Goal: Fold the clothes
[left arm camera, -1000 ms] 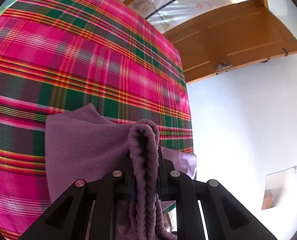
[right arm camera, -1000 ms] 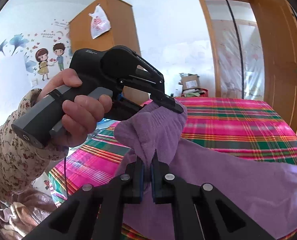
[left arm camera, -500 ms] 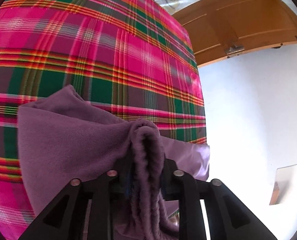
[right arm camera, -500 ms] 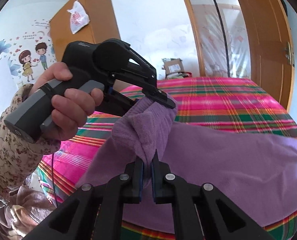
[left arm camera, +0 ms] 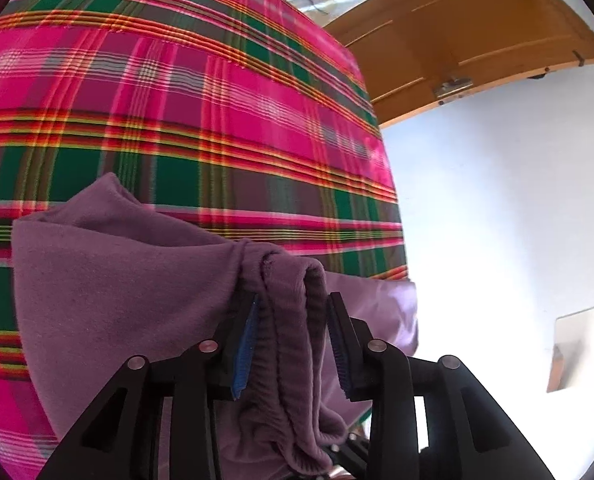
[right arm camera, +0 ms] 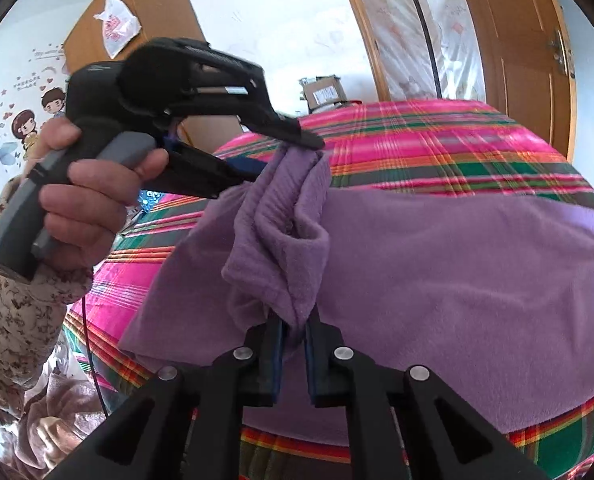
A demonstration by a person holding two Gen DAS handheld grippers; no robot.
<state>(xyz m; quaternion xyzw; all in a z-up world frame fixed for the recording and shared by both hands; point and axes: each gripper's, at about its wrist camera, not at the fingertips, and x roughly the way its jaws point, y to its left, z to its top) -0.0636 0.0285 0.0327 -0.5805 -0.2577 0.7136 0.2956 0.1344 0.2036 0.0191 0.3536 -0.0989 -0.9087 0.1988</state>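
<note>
A purple fleece garment [left arm camera: 117, 280] lies on a bed with a pink and green plaid sheet [left arm camera: 177, 100]. In the left wrist view my left gripper [left arm camera: 293, 300] is open, and the garment's ribbed hem [left arm camera: 293, 360] hangs loosely between its blue pads. The right wrist view shows that left gripper [right arm camera: 287, 160] from the side, held by a hand [right arm camera: 89, 200], jaws apart at a bunched corner. My right gripper [right arm camera: 295, 320] is shut on a fold of the garment [right arm camera: 457, 272], which spreads to the right over the sheet [right arm camera: 437, 140].
A wooden door [left arm camera: 457, 32] and a white wall stand past the bed's right edge. A wardrobe [right arm camera: 153, 8] with a plastic bag [right arm camera: 117, 28] and a cardboard box [right arm camera: 325, 92] are behind the bed. A pinkish blanket [right arm camera: 45, 420] lies at lower left.
My left gripper's jaws have spread apart, loosening their hold on the hem. Both grippers have come lower, and more of the garment now rests on the sheet. The right gripper stays shut.
</note>
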